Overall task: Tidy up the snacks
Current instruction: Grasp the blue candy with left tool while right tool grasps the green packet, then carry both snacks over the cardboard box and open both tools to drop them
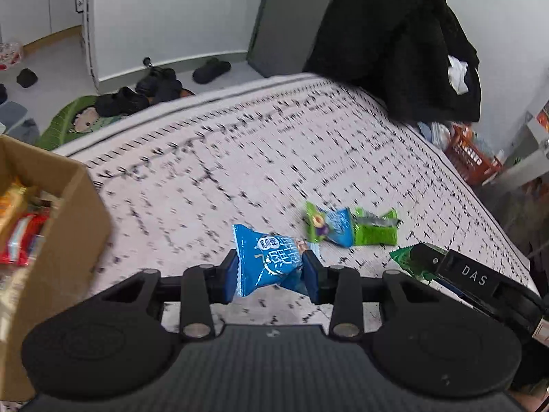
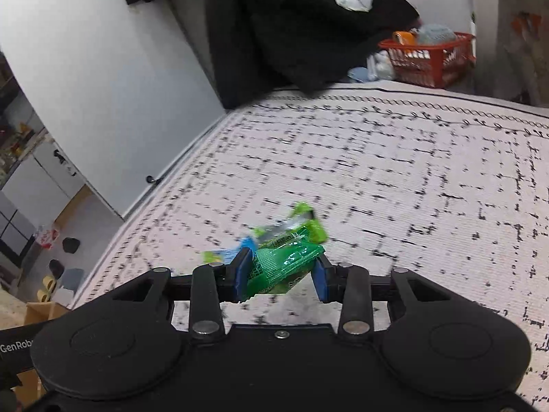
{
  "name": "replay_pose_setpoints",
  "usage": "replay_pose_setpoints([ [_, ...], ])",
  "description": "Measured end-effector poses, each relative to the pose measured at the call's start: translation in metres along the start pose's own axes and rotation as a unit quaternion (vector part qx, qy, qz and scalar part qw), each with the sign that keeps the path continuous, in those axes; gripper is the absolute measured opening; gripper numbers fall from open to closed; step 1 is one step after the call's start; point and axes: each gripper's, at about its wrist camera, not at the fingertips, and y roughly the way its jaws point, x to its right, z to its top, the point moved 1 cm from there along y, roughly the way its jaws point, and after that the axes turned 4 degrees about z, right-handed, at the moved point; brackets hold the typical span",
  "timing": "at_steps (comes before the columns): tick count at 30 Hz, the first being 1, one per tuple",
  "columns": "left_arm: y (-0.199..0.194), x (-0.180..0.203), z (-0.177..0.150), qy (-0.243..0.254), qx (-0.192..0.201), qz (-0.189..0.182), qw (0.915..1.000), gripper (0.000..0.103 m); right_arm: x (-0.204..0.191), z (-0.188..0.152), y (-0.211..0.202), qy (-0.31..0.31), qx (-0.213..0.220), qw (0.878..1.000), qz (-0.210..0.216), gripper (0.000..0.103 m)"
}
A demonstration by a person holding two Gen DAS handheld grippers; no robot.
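Glossy foil blue packet (image 1: 271,261); rough woven cloth (image 1: 240,158).

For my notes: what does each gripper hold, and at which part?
Left gripper: blue snack packet, pinched across its middle. Right gripper: green snack packet, across its middle.

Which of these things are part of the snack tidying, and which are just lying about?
Part of the job:
- blue snack packet, held in the left gripper
- green snack packet, held in the right gripper
- loose packets on the mat
- cardboard box of snacks

Just lying about:
- black clothing
- red basket
- shoes
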Motion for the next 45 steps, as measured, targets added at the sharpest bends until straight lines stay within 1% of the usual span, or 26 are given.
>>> replay_pose_setpoints([
  [4,-0.017,-0.017,0.006,-0.01,0.009,0.008,0.9999,0.038,-0.019,0.0,-0.007,-0.006,0.005,1.0,0.01,0.037],
  [8,-0.033,-0.037,0.01,-0.024,0.018,0.019,0.9994,0.038,-0.045,-0.005,-0.015,-0.009,0.008,0.999,0.036,0.037],
  [16,-0.06,-0.073,0.015,-0.045,0.032,0.036,0.9979,0.038,-0.101,-0.021,-0.019,-0.052,-0.007,0.996,0.078,0.037],
  [21,-0.074,-0.092,0.019,-0.06,0.04,0.054,0.9959,0.038,-0.131,-0.031,-0.021,-0.076,-0.011,0.992,0.101,0.037],
  [26,-0.085,-0.113,0.019,-0.079,0.047,0.063,0.9938,0.038,-0.152,-0.042,-0.023,-0.096,-0.024,0.989,0.113,0.037],
  [34,-0.096,-0.143,0.017,-0.106,0.048,0.076,0.9903,0.038,-0.183,-0.056,-0.031,-0.122,-0.022,0.983,0.137,0.037],
  [37,-0.101,-0.153,0.017,-0.112,0.051,0.08,0.9892,0.038,-0.195,-0.063,-0.032,-0.134,-0.028,0.979,0.149,0.037],
  [45,-0.104,-0.178,0.014,-0.135,0.047,0.091,0.9856,0.038,-0.22,-0.079,-0.034,-0.157,-0.036,0.972,0.17,0.037],
])
